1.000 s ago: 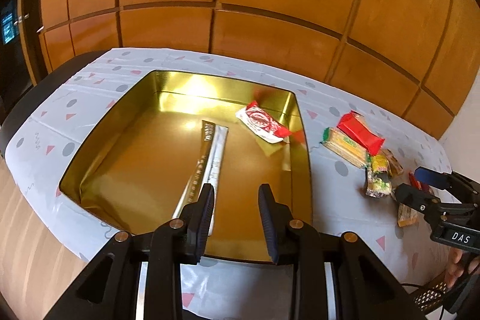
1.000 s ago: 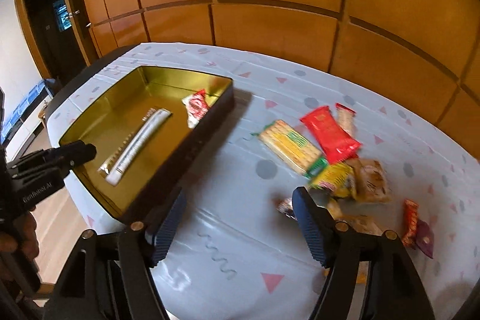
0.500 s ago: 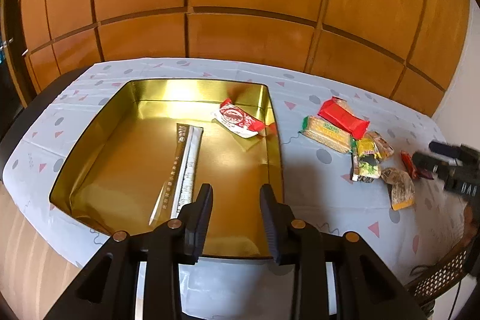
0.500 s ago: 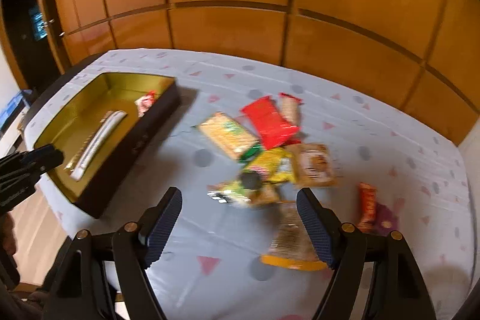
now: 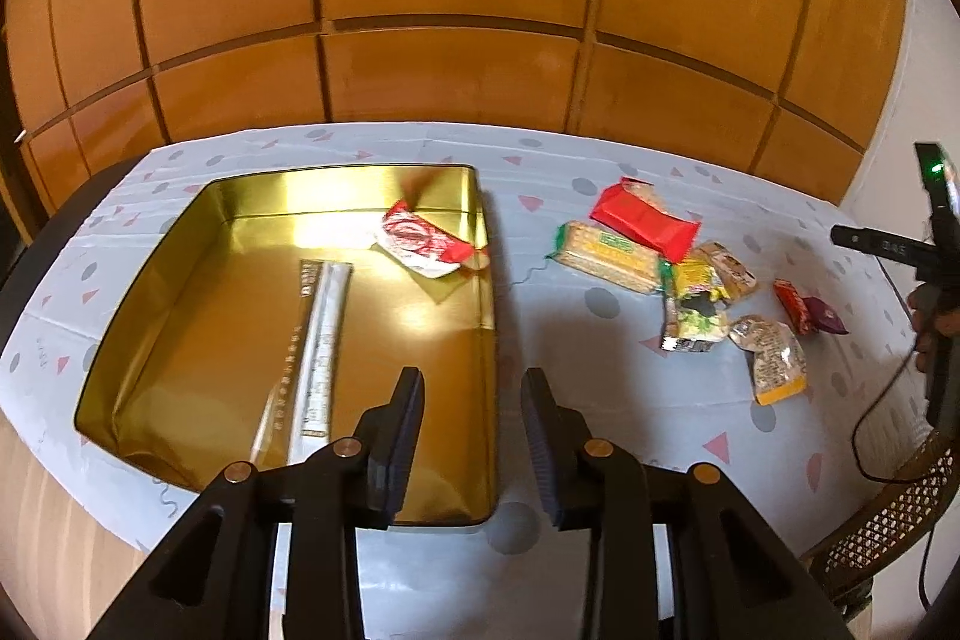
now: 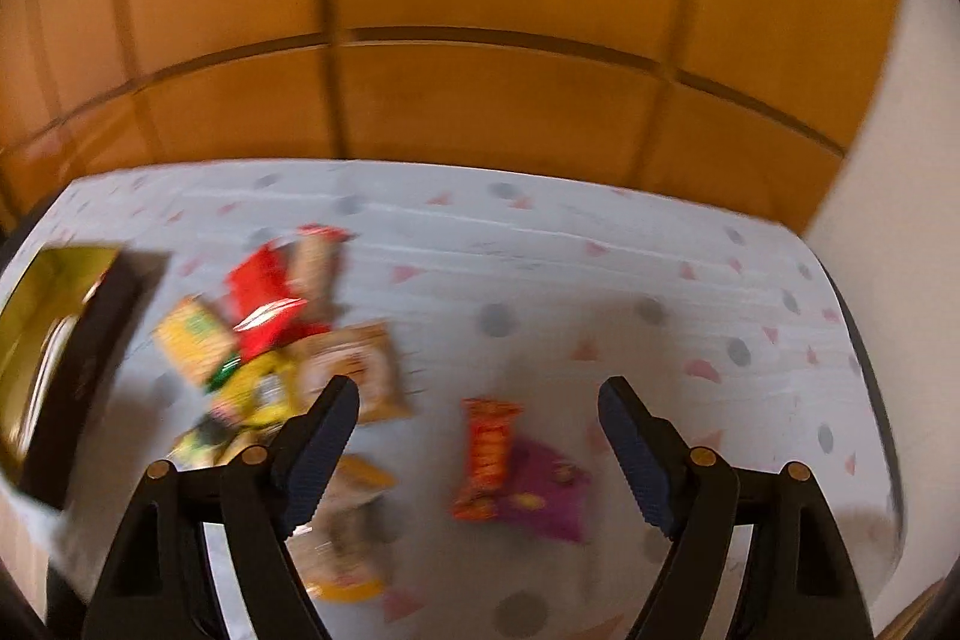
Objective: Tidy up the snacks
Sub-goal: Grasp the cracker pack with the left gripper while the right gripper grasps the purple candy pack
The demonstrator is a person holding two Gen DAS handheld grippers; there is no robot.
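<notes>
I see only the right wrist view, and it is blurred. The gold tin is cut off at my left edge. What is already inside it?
Observer: Two things lie in the gold tin: a long silver stick pack and a red-and-white packet near its far right corner.
Operator: Is the left claw holding something?
Observer: No. The left claw is empty. Its jaws have just been opening and stand a little apart, over the tin's near right corner.
Operator: Is anything beside the table on the right?
Observer: Yes, a woven cane seat shows past the near right edge of the table.
</notes>
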